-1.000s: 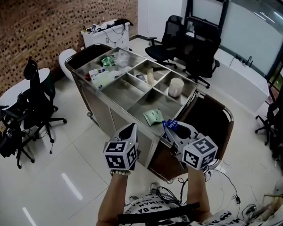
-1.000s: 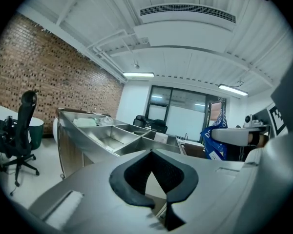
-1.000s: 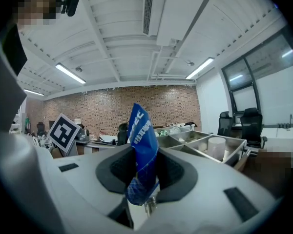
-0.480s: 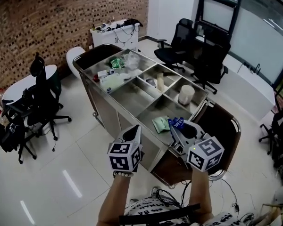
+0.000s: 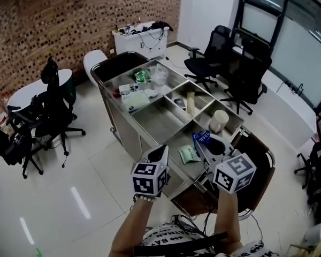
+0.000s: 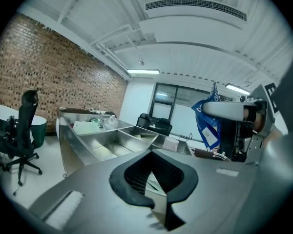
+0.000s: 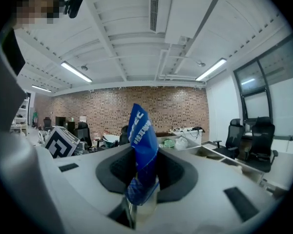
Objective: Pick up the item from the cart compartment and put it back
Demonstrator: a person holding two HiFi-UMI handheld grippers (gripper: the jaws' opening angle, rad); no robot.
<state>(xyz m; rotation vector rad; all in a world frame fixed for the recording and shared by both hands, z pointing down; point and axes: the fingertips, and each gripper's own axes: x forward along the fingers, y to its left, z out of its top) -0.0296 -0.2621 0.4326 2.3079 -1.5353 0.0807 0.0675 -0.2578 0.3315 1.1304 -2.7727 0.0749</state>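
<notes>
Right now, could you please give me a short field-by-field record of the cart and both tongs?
Right tongs: shut on a blue plastic packet, held clear of the cart
Left tongs: shut, empty
Stainless steel cart: open compartments, in front of both tongs
Nearest compartment: pale green packet lying flat

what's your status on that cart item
Left gripper shut, empty. Right gripper shut on blue packet, held up off the cart. Green packet lies in the near compartment; nothing seen blocking.
</notes>
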